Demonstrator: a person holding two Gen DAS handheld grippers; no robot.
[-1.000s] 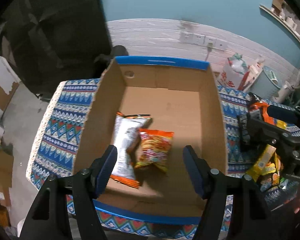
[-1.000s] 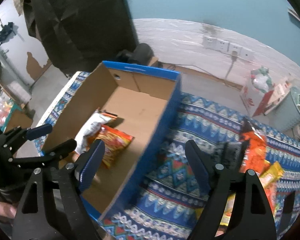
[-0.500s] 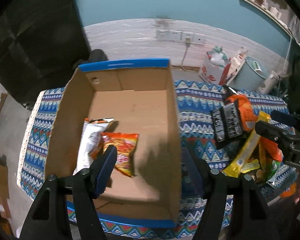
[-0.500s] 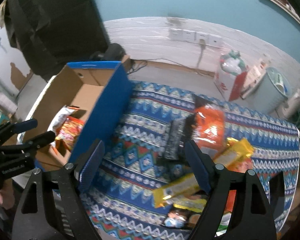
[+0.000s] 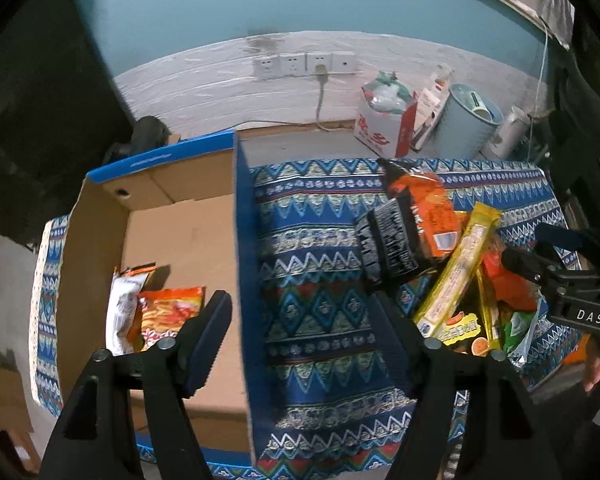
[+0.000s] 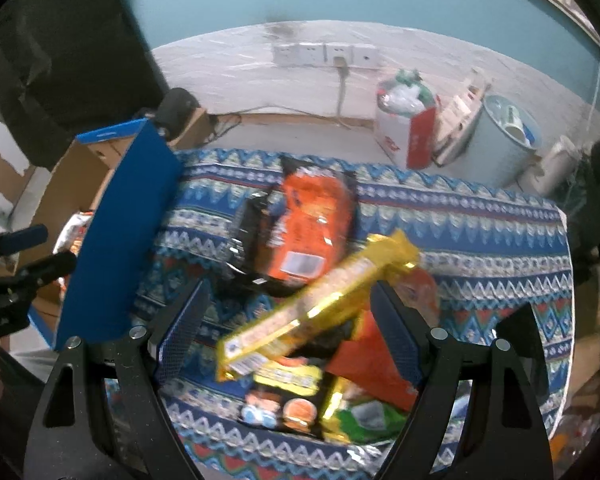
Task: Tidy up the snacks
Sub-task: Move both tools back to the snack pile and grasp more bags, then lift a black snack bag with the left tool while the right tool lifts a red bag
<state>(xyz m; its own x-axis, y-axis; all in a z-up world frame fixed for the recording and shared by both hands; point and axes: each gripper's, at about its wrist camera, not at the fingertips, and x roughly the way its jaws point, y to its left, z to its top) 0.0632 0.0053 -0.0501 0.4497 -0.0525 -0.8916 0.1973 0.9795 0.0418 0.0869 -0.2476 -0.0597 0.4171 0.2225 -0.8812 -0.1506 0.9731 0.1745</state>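
A cardboard box with blue rim (image 5: 240, 216) stands on the left of the patterned table. In it lie a white snack bag (image 5: 120, 308) and an orange-red snack bag (image 5: 168, 312). A pile of snacks lies on the right: an orange bag (image 6: 312, 220), a black packet (image 6: 244, 236), a long yellow bar (image 6: 320, 296) and several smaller packs. My left gripper (image 5: 304, 340) is open and empty, straddling the box's right wall. My right gripper (image 6: 288, 336) is open and empty just above the yellow bar; it also shows in the left wrist view (image 5: 556, 264).
The table wears a blue patterned cloth (image 5: 312, 216). Behind it on the floor are a red-and-white carton (image 5: 384, 128), a pale blue bin (image 5: 468, 120) and wall sockets (image 5: 304, 64). A dark cabinet (image 5: 40, 80) stands at the back left.
Both grippers have swung right, away from over the box toward the snack pile. The right gripper now hovers over the yellow bar. Both stay open.
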